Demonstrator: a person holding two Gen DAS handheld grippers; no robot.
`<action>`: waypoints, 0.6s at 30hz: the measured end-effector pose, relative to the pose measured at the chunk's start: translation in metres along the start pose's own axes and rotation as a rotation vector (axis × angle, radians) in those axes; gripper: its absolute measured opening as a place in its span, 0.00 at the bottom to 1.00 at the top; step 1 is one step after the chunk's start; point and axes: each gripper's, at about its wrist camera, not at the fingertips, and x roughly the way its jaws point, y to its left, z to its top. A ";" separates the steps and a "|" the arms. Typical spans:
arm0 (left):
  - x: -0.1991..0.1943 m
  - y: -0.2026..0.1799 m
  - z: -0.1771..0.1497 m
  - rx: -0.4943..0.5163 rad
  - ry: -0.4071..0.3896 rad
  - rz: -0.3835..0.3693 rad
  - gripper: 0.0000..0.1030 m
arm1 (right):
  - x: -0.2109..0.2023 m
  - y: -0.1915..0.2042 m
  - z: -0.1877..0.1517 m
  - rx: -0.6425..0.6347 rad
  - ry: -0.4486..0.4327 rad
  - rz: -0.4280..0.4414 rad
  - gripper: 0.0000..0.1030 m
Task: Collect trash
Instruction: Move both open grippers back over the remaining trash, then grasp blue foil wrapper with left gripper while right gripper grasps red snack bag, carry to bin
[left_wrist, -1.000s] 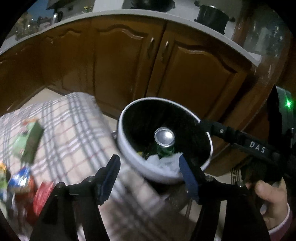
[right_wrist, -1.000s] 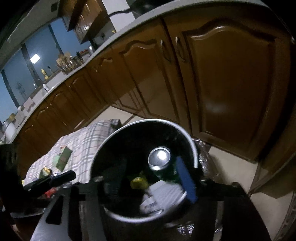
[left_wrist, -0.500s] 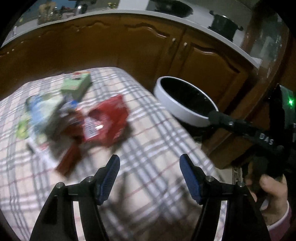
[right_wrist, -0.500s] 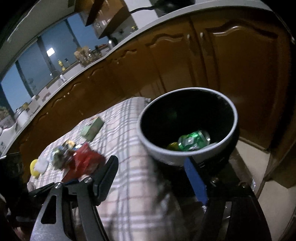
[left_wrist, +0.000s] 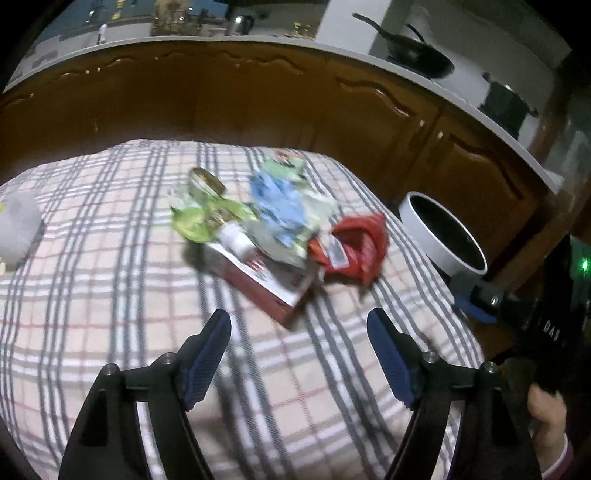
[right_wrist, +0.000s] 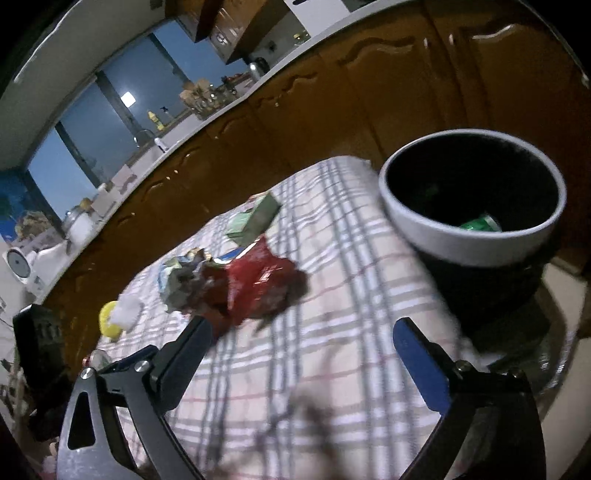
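my left gripper (left_wrist: 299, 334): blue pads spreading apart, nothing between them, held over the plaid tablecloth (left_wrist: 110, 280). my right gripper (right_wrist: 303, 345): jaws also widening, nearly at full spread, empty, over the same cloth. item, trash pile (left_wrist: 273, 229): ahead of my left gripper, a blurred heap lying on the cloth. in it, a red crumpled wrapper (left_wrist: 358, 245) ahead and a little to the right of my left pads; a flat dark-red box with a white face (left_wrist: 266, 280) straight ahead, nearest corner close to the gap between the pads; a blue crumpled piece (left_wrist: 280, 206) beyond the box; a lime-green wrapper (left_wrist: 195, 219) ahead to the left; a round tin (left_wrist: 207, 181) behind that. from my right gripper the red wrapper sits just ahead of the left-hand finger, with a green packet (right_wrist: 258, 218) farther on. item, bin (right_wrist: 476, 206): white rim, black inside, ahead and to the right of my right gripper, off the edge of the cloth; a green can (right_wrist: 480, 223) lies inside it. item, pale round object (left_wrist: 16, 225): far left of my left gripper, on the cloth, too blurred to name. item, my right hand (left_wrist: 546, 410): seen at the lower right beside my left gripper, holding the other tool.
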 end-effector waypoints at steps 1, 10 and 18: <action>-0.002 0.002 0.002 -0.005 -0.007 0.009 0.74 | 0.005 0.003 0.000 0.006 0.005 0.005 0.97; 0.004 0.008 0.025 -0.015 -0.015 0.019 0.75 | 0.030 0.022 0.013 -0.043 0.045 0.035 0.96; 0.036 0.004 0.046 0.006 -0.026 0.028 0.71 | 0.067 0.015 0.023 0.022 0.125 0.058 0.61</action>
